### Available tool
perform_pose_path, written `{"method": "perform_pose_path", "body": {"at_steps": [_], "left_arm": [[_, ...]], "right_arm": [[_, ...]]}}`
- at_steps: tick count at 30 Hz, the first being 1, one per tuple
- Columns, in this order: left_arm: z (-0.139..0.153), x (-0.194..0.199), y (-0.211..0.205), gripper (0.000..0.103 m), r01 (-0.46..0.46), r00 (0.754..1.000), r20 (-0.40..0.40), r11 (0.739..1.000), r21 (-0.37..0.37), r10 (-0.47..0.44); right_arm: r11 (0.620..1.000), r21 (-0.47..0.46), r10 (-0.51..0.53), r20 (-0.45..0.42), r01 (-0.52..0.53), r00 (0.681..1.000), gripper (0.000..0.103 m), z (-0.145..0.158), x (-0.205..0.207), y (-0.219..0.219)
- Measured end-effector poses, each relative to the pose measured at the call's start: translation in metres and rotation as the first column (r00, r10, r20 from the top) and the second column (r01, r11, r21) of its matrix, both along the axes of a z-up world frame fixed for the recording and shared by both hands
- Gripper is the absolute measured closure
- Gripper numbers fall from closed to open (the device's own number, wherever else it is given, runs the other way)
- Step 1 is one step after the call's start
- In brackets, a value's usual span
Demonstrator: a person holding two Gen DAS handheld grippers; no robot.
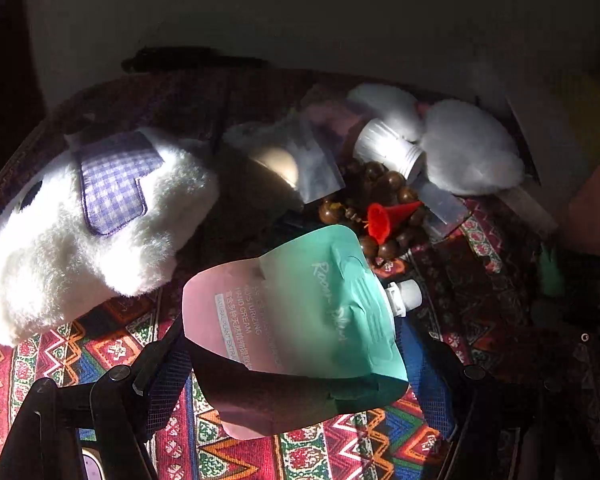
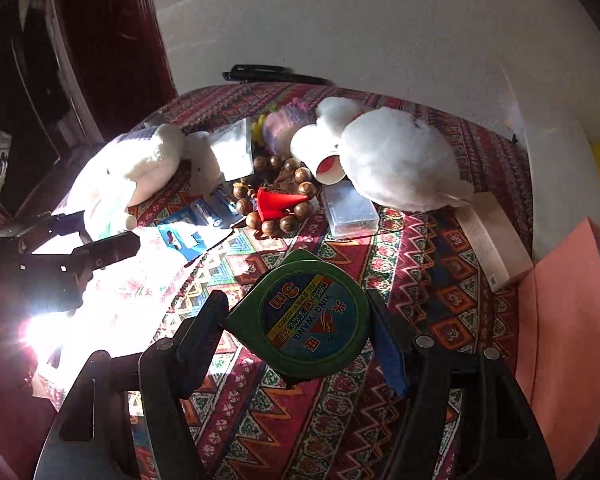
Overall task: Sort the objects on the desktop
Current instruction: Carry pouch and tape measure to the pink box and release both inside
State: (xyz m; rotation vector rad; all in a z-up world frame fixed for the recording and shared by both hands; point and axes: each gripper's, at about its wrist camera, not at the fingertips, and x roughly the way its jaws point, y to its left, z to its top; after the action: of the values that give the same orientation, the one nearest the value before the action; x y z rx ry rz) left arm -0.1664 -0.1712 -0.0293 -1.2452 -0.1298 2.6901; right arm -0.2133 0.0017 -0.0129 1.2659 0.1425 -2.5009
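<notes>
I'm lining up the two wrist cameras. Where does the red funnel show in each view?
Left wrist: red funnel right of centre, on the wooden beads, just beyond the held hand cream pouch.
Right wrist: red funnel centre, above the held tape measure.
Shared landmark: the wooden beads ringing it.

Left wrist view: we look forward and down along the fingers, close over the patterned red woven tablecloth (image 1: 112, 344), toward a pale wall. Right wrist view: we sit farther back and higher, facing the same wall. Both share the brown wooden bead bracelet (image 1: 384, 184) (image 2: 296, 196), small red plastic funnel (image 1: 384, 218) (image 2: 278, 204) and white plush toys (image 1: 88, 232) (image 2: 396, 160).
</notes>
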Motion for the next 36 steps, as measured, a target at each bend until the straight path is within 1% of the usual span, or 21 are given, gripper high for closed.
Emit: {"method": "perform_pose_path", "body": {"at_steps": [3, 6, 8, 11, 14, 18, 21, 23, 27, 30, 32, 33, 34, 35, 36], "left_arm": [[0.011, 0.005, 0.026, 0.022, 0.031, 0.999, -0.022, 0.999, 0.016, -0.031], [0.021, 0.007, 0.062, 0.022, 0.083, 0.996, -0.047, 0.996, 0.033, -0.082], [0.028, 0.010, 0.087, 0.022, 0.121, 0.991, -0.058, 0.991, 0.058, -0.117], [0.042, 0.018, 0.129, 0.022, 0.186, 0.981, -0.079, 0.979, 0.087, -0.179], [0.057, 0.024, 0.172, 0.022, 0.254, 0.964, -0.099, 0.963, 0.086, -0.246], [0.080, 0.028, 0.230, 0.022, 0.338, 0.936, -0.129, 0.938, 0.081, -0.326], [0.093, 0.032, 0.276, 0.022, 0.399, 0.910, -0.149, 0.914, 0.073, -0.386], [0.101, 0.038, 0.307, 0.022, 0.443, 0.890, -0.155, 0.895, 0.061, -0.430], [0.101, 0.044, 0.369, 0.022, 0.523, 0.846, -0.143, 0.851, 0.032, -0.514], [0.096, 0.048, 0.407, 0.021, 0.557, 0.824, -0.132, 0.830, 0.010, -0.551], [0.093, 0.046, 0.421, 0.019, 0.548, 0.831, -0.122, 0.836, 0.014, -0.543], [0.092, 0.044, 0.425, 0.018, 0.543, 0.836, -0.112, 0.840, 0.022, -0.538], [0.091, 0.042, 0.427, 0.015, 0.535, 0.842, -0.101, 0.844, 0.030, -0.530], [0.089, 0.040, 0.427, 0.013, 0.529, 0.847, -0.092, 0.848, 0.039, -0.524], [0.088, 0.039, 0.425, 0.011, 0.521, 0.851, -0.093, 0.852, 0.042, -0.516]], "right_arm": [[0.999, -0.019, -0.031, -0.040, 0.030, 0.999, 0.032, 0.020, 0.016, 0.022], [0.996, -0.044, -0.075, -0.080, 0.072, 0.994, 0.032, 0.038, 0.032, 0.045], [0.992, -0.066, -0.110, -0.108, 0.103, 0.988, 0.032, 0.051, 0.045, 0.066], [0.984, -0.089, -0.165, -0.153, 0.153, 0.974, 0.032, 0.069, 0.063, 0.099], [0.968, -0.129, -0.237, -0.186, 0.215, 0.954, 0.032, 0.084, 0.080, 0.138], [0.929, -0.186, -0.357, -0.217, 0.320, 0.909, 0.032, 0.100, 0.103, 0.200], [0.884, -0.229, -0.456, -0.226, 0.408, 0.861, 0.032, 0.107, 0.118, 0.251], [0.849, -0.248, -0.518, -0.217, 0.466, 0.827, 0.032, 0.107, 0.125, 0.283], [0.778, -0.280, -0.618, -0.176, 0.563, 0.766, 0.032, 0.100, 0.137, 0.342], [0.741, -0.293, -0.659, -0.148, 0.604, 0.737, 0.031, 0.090, 0.142, 0.373], [0.722, -0.287, -0.681, -0.133, 0.630, 0.720, 0.028, 0.083, 0.144, 0.387], [0.708, -0.284, -0.697, -0.133, 0.647, 0.705, 0.022, 0.080, 0.145, 0.393], [0.695, -0.280, -0.712, -0.140, 0.662, 0.688, 0.014, 0.078, 0.147, 0.397], [0.686, -0.278, -0.723, -0.149, 0.673, 0.675, 0.012, 0.078, 0.150, 0.401], [0.682, -0.278, -0.727, -0.156, 0.676, 0.669, 0.012, 0.079, 0.151, 0.402]]}}
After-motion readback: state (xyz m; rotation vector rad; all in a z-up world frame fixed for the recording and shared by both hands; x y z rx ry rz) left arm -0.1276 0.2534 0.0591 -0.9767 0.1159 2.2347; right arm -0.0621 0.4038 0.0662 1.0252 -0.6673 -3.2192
